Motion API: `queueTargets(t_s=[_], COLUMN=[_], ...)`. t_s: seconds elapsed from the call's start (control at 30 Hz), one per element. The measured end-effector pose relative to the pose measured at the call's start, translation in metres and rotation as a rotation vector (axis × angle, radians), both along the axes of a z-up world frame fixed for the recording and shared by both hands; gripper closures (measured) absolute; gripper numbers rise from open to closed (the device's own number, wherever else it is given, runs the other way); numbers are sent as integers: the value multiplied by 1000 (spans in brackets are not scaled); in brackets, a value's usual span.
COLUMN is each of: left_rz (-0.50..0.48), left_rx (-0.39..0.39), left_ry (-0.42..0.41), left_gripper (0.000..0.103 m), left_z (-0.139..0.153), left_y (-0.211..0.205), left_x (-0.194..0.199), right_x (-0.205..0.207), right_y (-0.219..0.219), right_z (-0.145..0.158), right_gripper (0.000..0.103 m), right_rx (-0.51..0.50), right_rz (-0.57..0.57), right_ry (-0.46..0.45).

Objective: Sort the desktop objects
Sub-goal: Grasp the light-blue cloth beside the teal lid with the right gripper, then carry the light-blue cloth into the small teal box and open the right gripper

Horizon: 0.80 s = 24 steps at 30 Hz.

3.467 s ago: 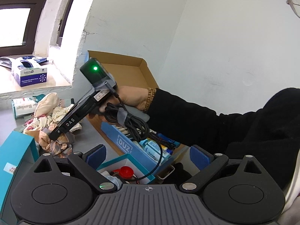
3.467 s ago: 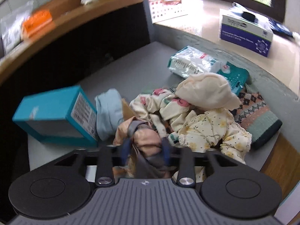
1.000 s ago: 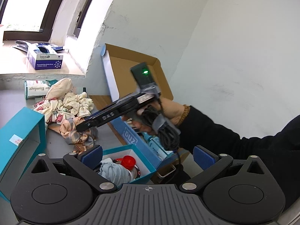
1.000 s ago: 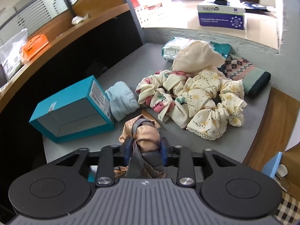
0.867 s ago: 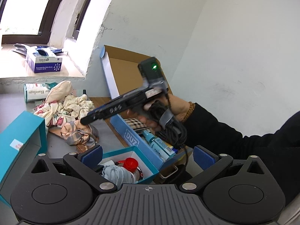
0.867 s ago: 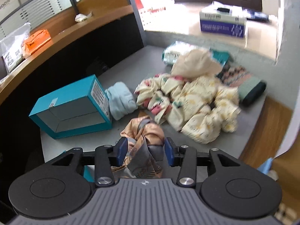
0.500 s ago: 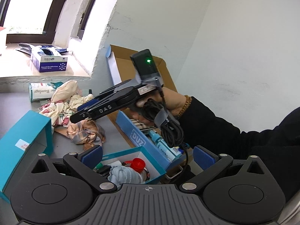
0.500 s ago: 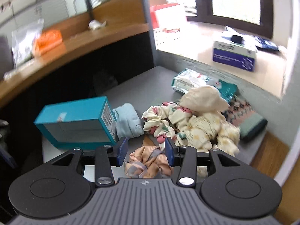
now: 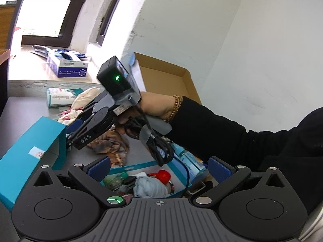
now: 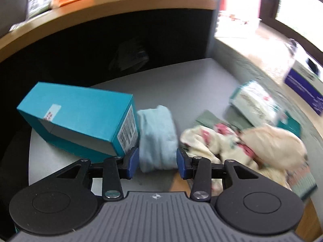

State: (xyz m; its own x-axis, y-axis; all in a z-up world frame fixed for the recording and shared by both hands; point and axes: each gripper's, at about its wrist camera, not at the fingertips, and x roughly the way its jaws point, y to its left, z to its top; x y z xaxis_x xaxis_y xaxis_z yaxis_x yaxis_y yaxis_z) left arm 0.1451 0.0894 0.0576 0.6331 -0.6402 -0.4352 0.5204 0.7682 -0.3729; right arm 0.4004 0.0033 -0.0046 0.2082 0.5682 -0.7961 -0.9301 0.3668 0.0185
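My right gripper (image 10: 157, 164) is open, its blue pads either side of the near end of a light blue rolled cloth (image 10: 157, 135) on the grey desk (image 10: 177, 84). A teal box (image 10: 80, 117) lies just left of the cloth. A pile of floral scrunchies (image 10: 232, 145) lies to the right. In the left wrist view the right gripper (image 9: 70, 139) hangs above the desk near a brown scrunchie (image 9: 109, 143) lying loose. My left gripper (image 9: 159, 167) is open and empty above a small teal tray (image 9: 145, 165) holding a red cap and blue cloth.
A blue-and-cardboard box (image 9: 165, 74) stands open behind the arm. A bandage pack (image 10: 254, 100) and a purple box (image 10: 302, 80) sit by the window sill. A dark partition (image 10: 101, 46) rises behind the desk.
My right gripper opened and let the brown scrunchie go onto the desk, then swung left to the light blue cloth. The left gripper stayed open over the tray.
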Motion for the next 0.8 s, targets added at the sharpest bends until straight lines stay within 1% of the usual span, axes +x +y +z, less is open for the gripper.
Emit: queueTargets(t_s=[0.07,0.1,0.13,0.17,0.2,0.4,0.57,0.6,0.7,0.8], left_rz=[10,14,16,16,15,-19,-66,-72,-96,-109], left_rx=[-8,-10,-11,-14,-16,-37,-11,-4,4,14], left_ry=[9,12,15,16,17,-7,-42,-45,-52,-61], left_gripper=[0,0,0,0,0,0,0,0,0,0], left_z=[-2,-2,-3,-4,-4,-1,5,6,7,8], left_y=[5,7,9,10,11,9,-4,-7,-14,-21], left_x=[1,1,2,2,2,-4,-17,-20,-27,-35], right_x=[1,2,2,0,-3,-22,-38,-47,-75,-105], right_y=[11,14,16,9,2,-44,-82,-92,-120,-140], right_z=[-7,-10,-13,-9,-4,25,49,54,60,60], right_gripper=[56,58,62,73,76,77,77,77,77,76], right_rx=[-33,-42,-51,-39,-24,66,141,149,156,115], right_rz=[1,-3,-8,-16,-24,-73,-114,-115,-109,-77], right_ry=[-19,-21,-22,-18,-13,16,39,40,70,96])
